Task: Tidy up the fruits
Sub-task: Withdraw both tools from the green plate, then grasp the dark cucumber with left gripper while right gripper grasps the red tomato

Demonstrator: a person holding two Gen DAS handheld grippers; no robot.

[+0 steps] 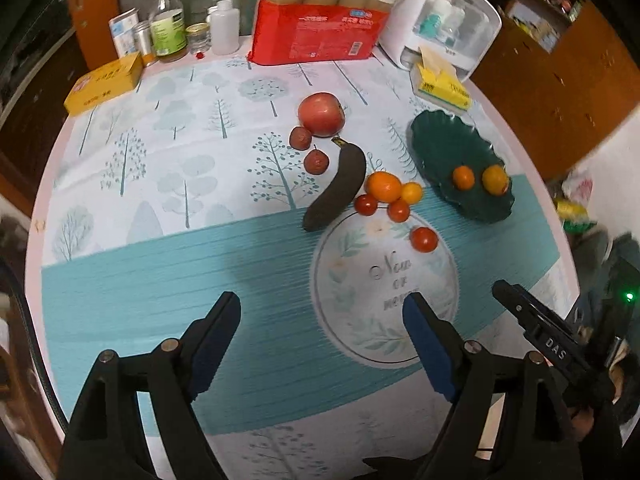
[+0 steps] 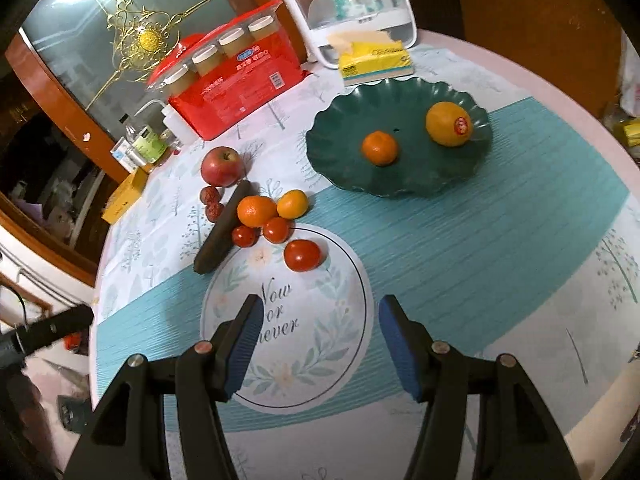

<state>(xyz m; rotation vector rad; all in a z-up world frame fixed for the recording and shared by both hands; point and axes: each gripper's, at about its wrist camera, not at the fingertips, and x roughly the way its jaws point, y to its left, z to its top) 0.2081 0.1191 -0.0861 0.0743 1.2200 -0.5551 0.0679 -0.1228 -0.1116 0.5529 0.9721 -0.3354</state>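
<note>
A dark green scalloped plate (image 1: 440,136) (image 2: 400,100) holds a small orange (image 1: 463,178) (image 2: 379,147) and a yellow-orange fruit with a red sticker (image 1: 495,179) (image 2: 446,124). Left of the plate, on the cloth, lie a red apple (image 1: 321,114) (image 2: 222,166), two wrinkled red dates (image 1: 300,138), a blackened banana (image 1: 338,186) (image 2: 224,228), two oranges (image 1: 384,186) (image 2: 256,210) and three cherry tomatoes (image 1: 424,239) (image 2: 302,255). My left gripper (image 1: 322,300) hovers open and empty, short of the fruit. My right gripper (image 2: 320,304) is open and empty too, just short of the nearest tomato.
Along the back of the round table stand a red pack of jars (image 1: 320,28), a white lidded box (image 1: 444,16), a yellow tissue pack (image 1: 440,84), a yellow carton (image 1: 104,82) and several bottles (image 1: 168,28). The teal band of cloth lies under both grippers.
</note>
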